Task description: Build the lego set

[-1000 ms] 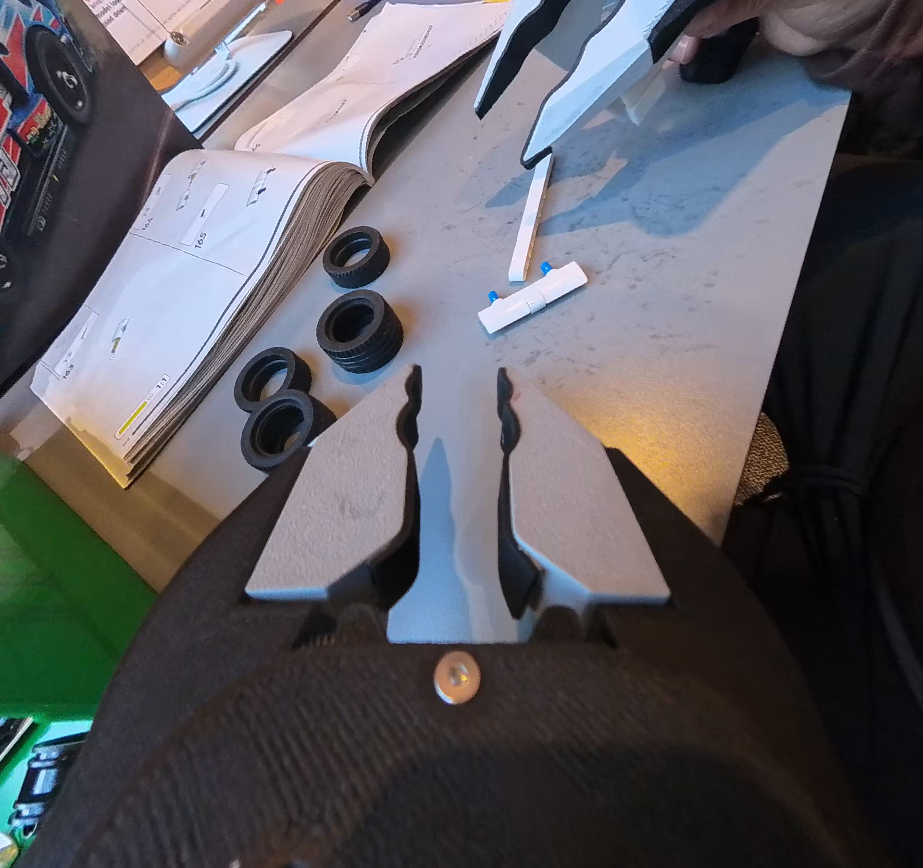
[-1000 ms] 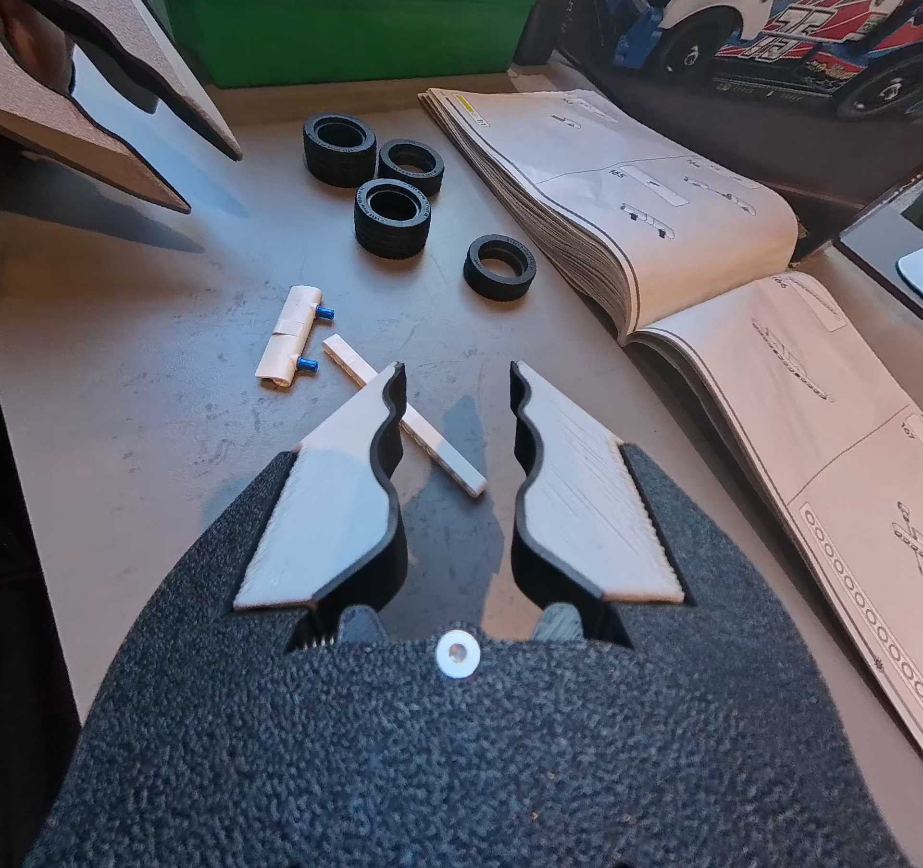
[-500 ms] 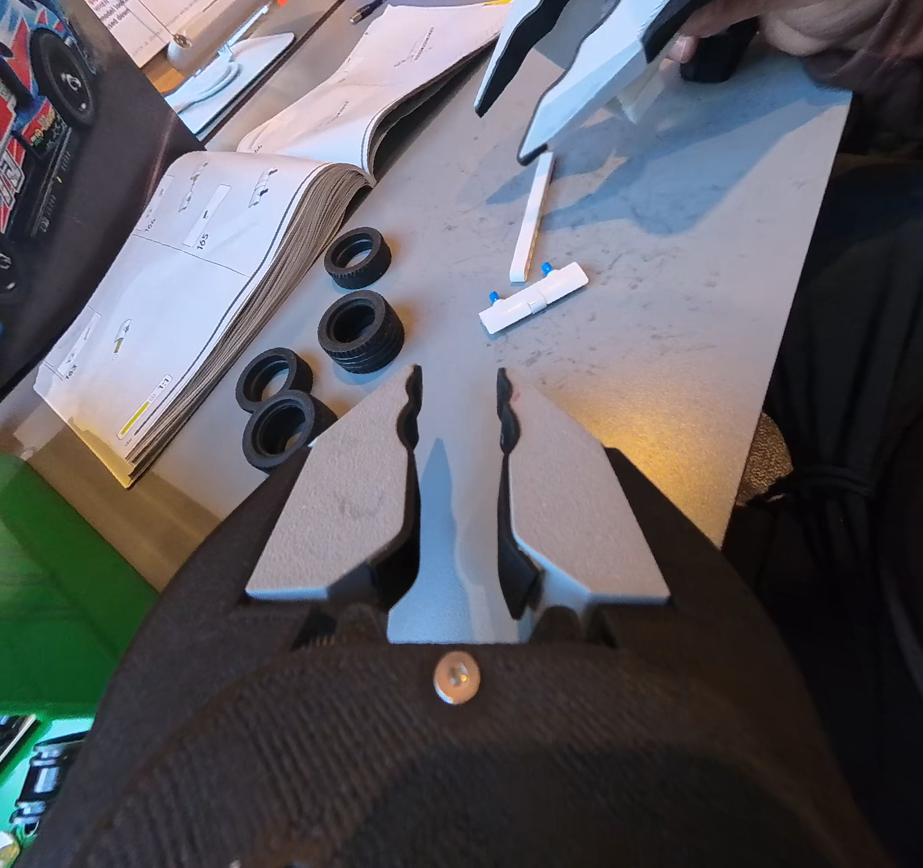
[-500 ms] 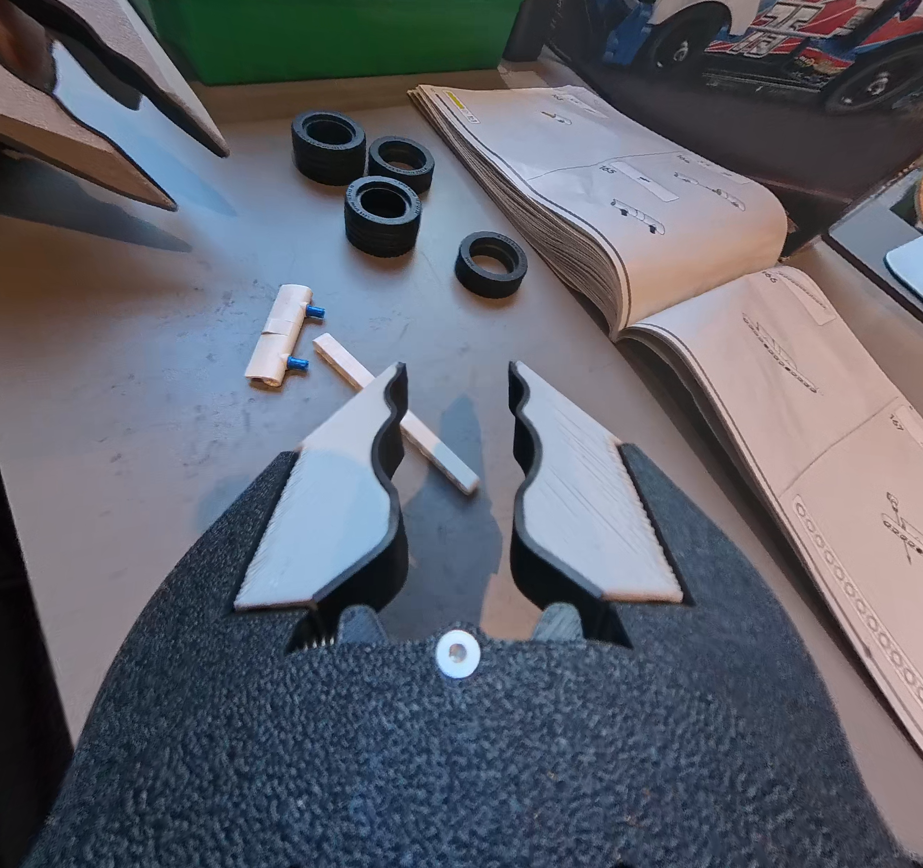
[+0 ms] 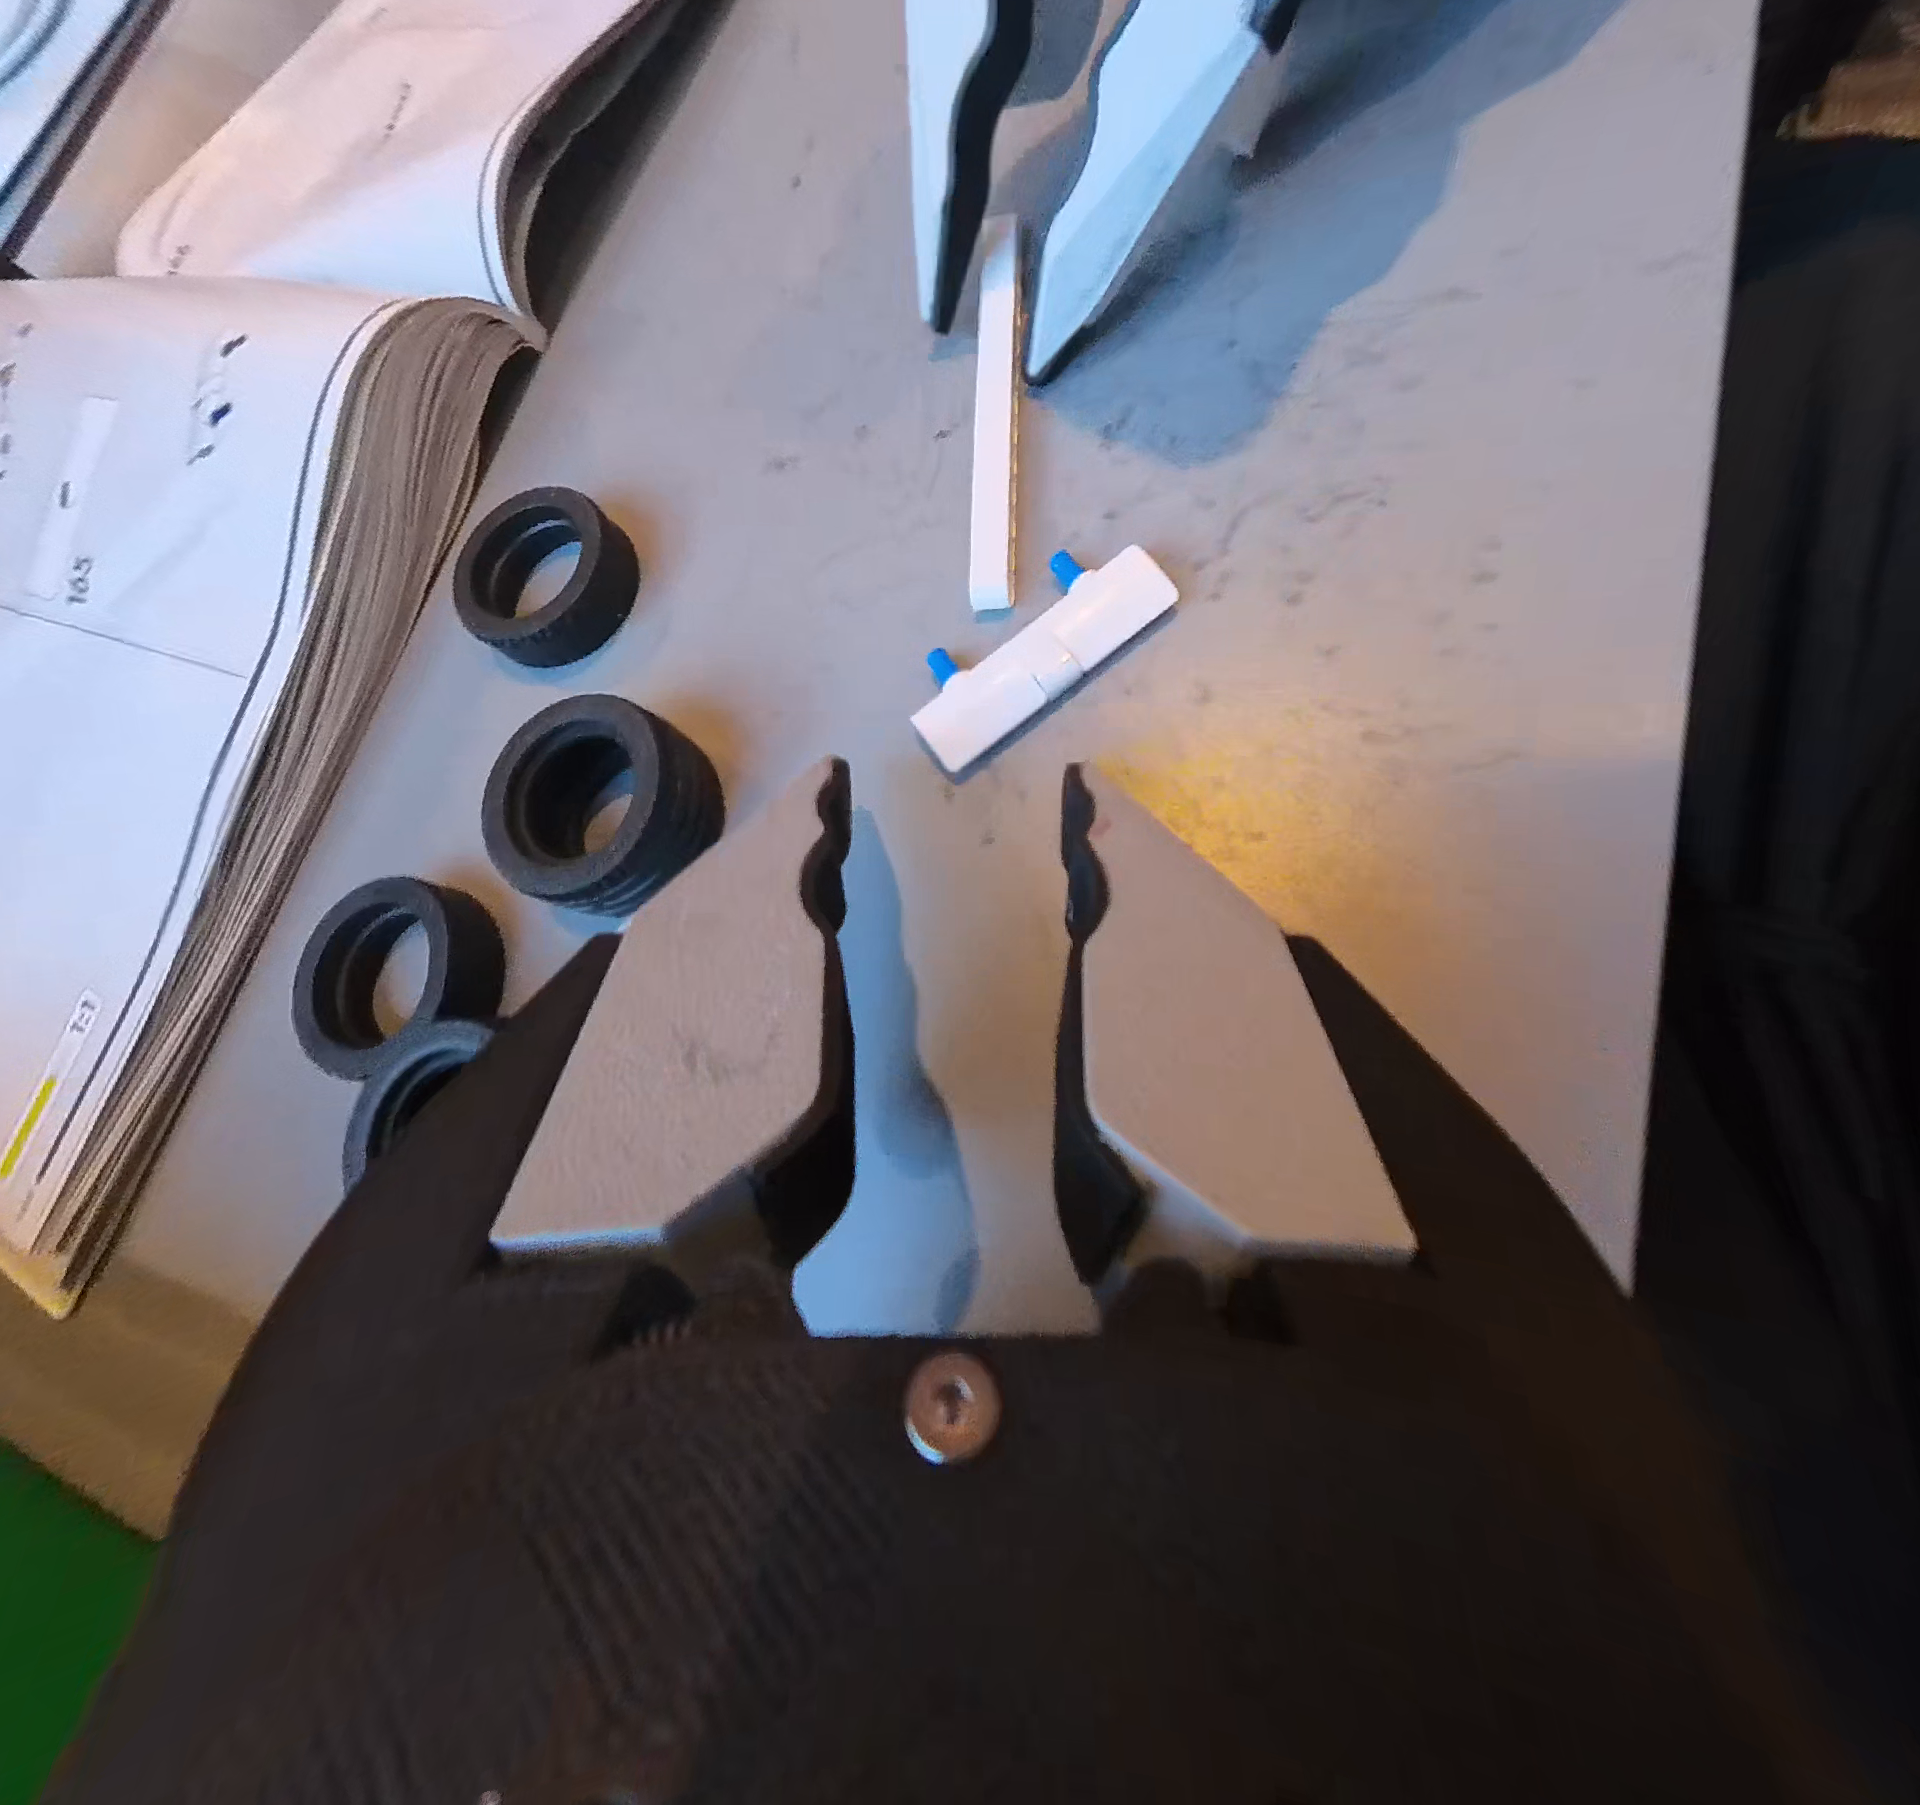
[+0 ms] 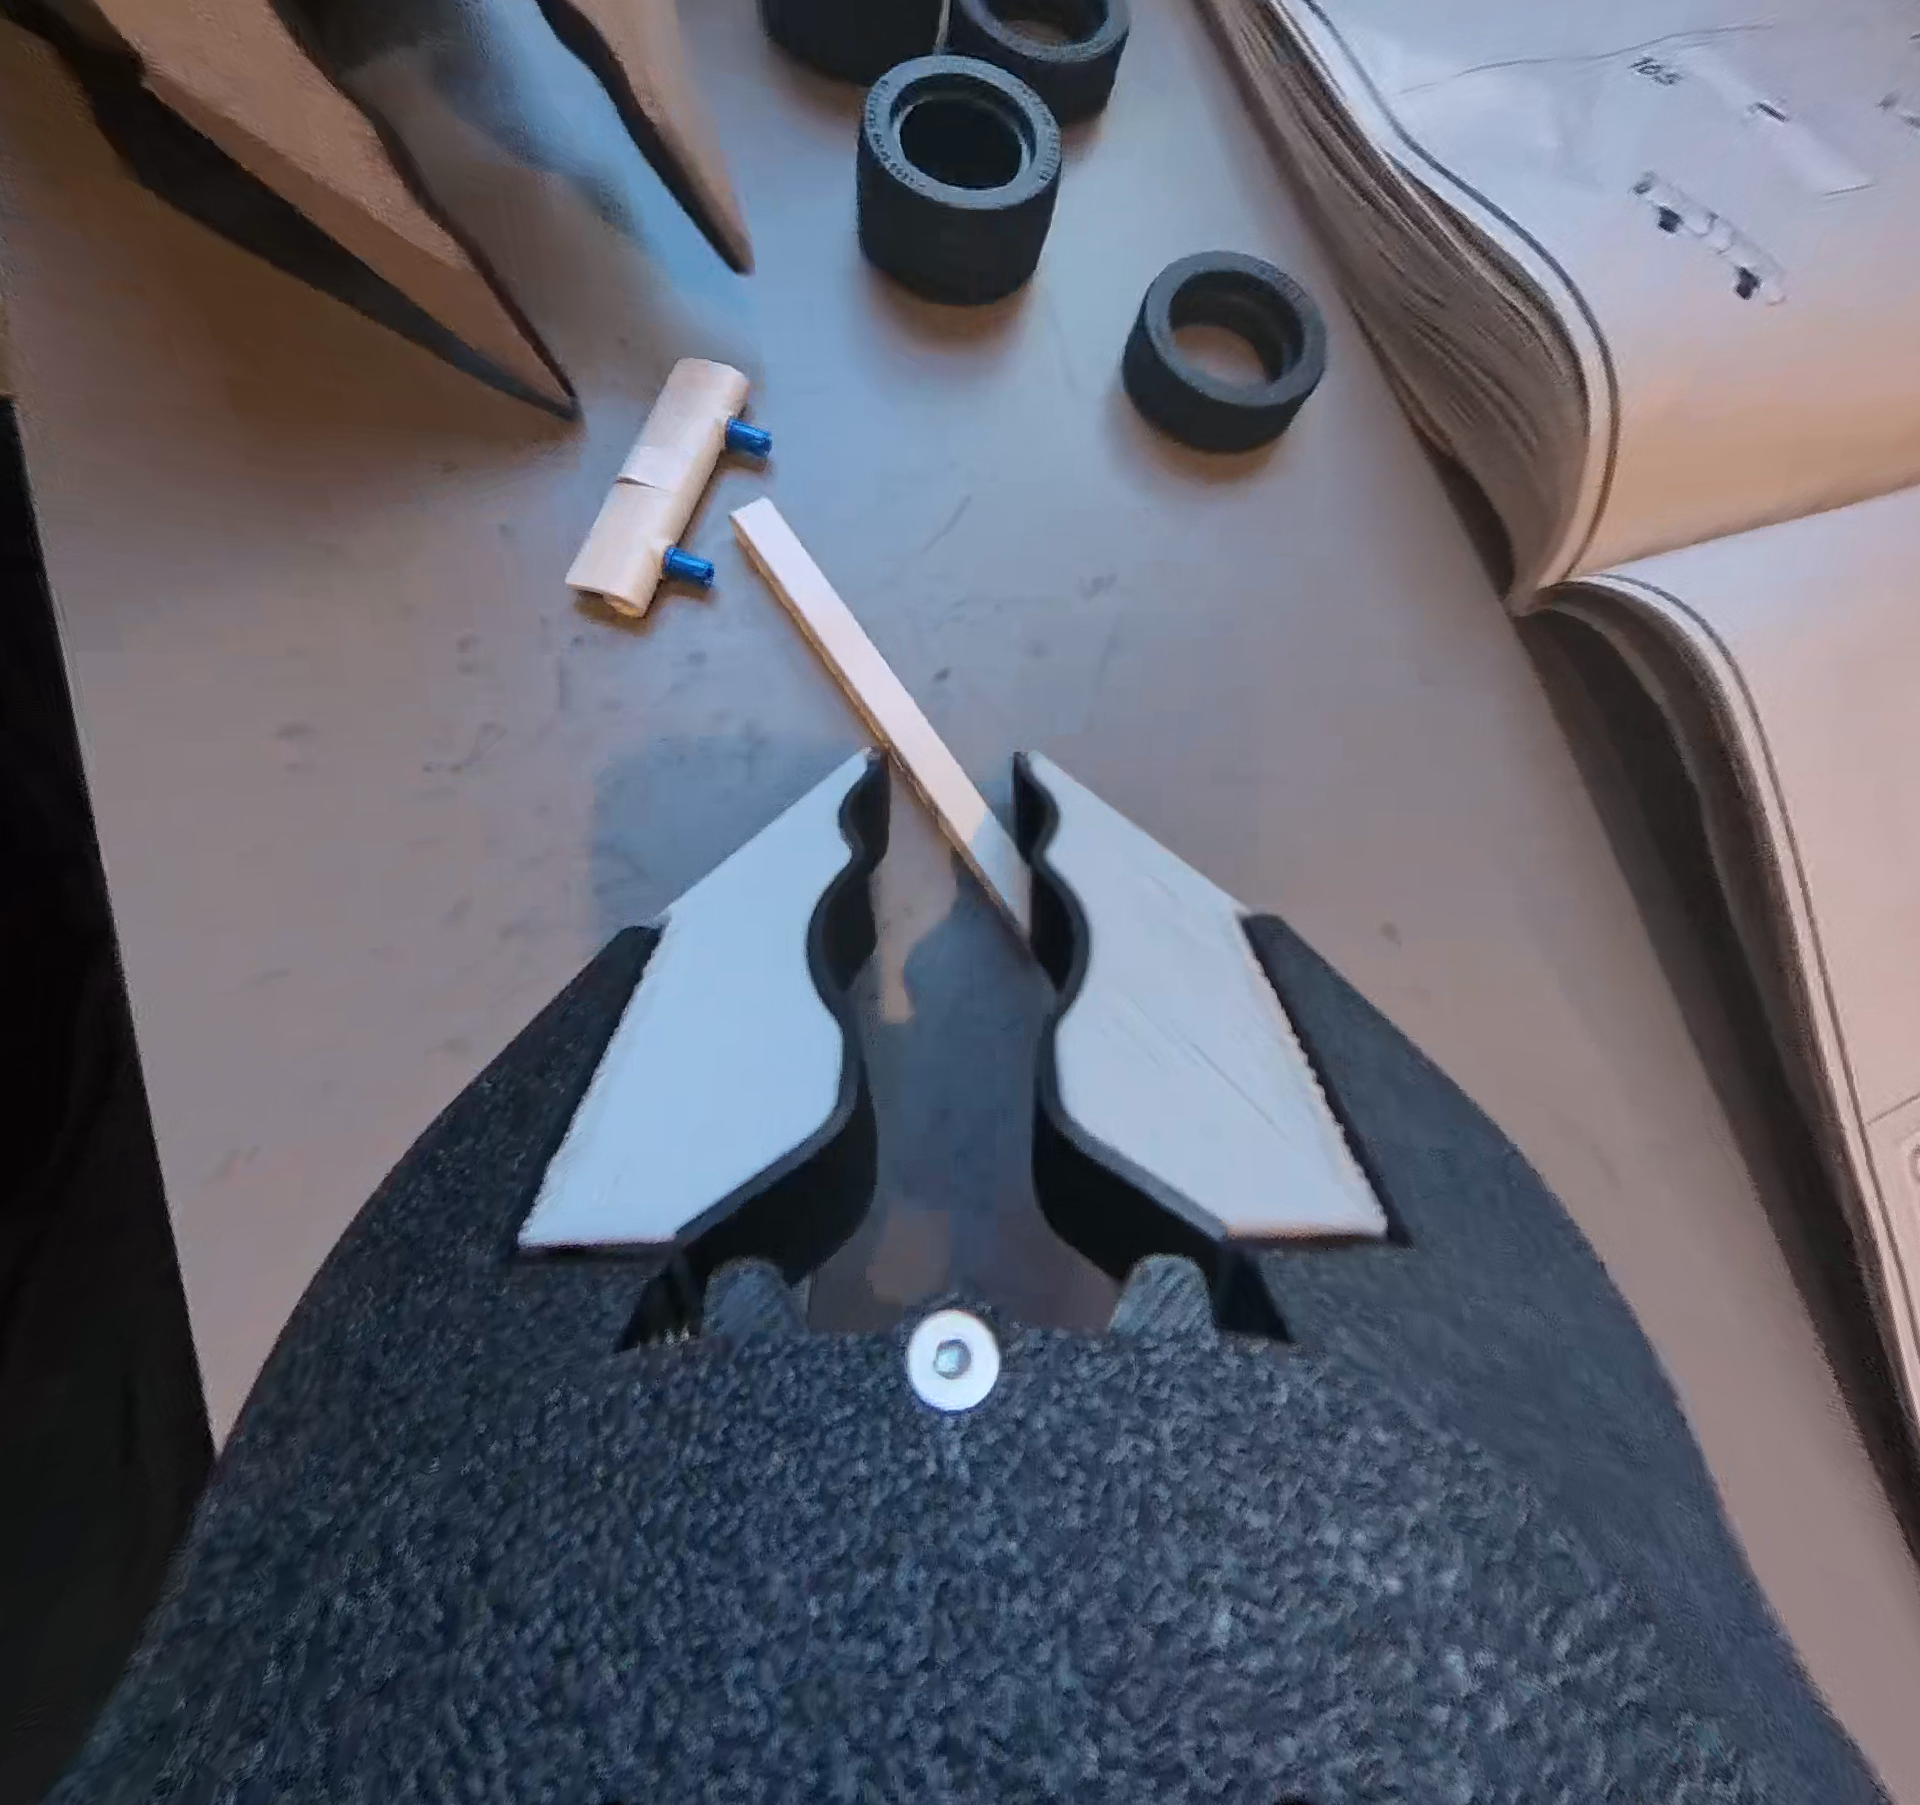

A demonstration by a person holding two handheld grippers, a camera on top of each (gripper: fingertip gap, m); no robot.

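Note:
A long white strip (image 6: 831,633) lies flat on the grey table (image 6: 312,820). Its near end runs slantwise between the fingers of my right gripper (image 6: 948,763), which is lowered to the table with its jaws narrowed around the strip and a gap still showing. In the left wrist view the strip (image 5: 992,446) sits between the right gripper's tips (image 5: 987,342). A short white piece with two blue pins (image 5: 1044,659) lies just ahead of my left gripper (image 5: 956,779), which is open and empty. The pinned piece also shows in the right wrist view (image 6: 660,482), near the left gripper (image 6: 655,337).
Several black tyres (image 5: 597,805) stand left of my left gripper; they also show in the right wrist view (image 6: 956,176). An open instruction booklet (image 5: 208,612) lies beyond them. The table edge (image 5: 1704,612) runs along the right, with dark clothing past it. A green bin (image 5: 42,1547) is at lower left. There is about 10 centimetres between the tips of the two grippers.
My right gripper dropped to the table and narrowed its jaws around the strip's end. My left gripper moved forward toward the pinned piece and opened wider.

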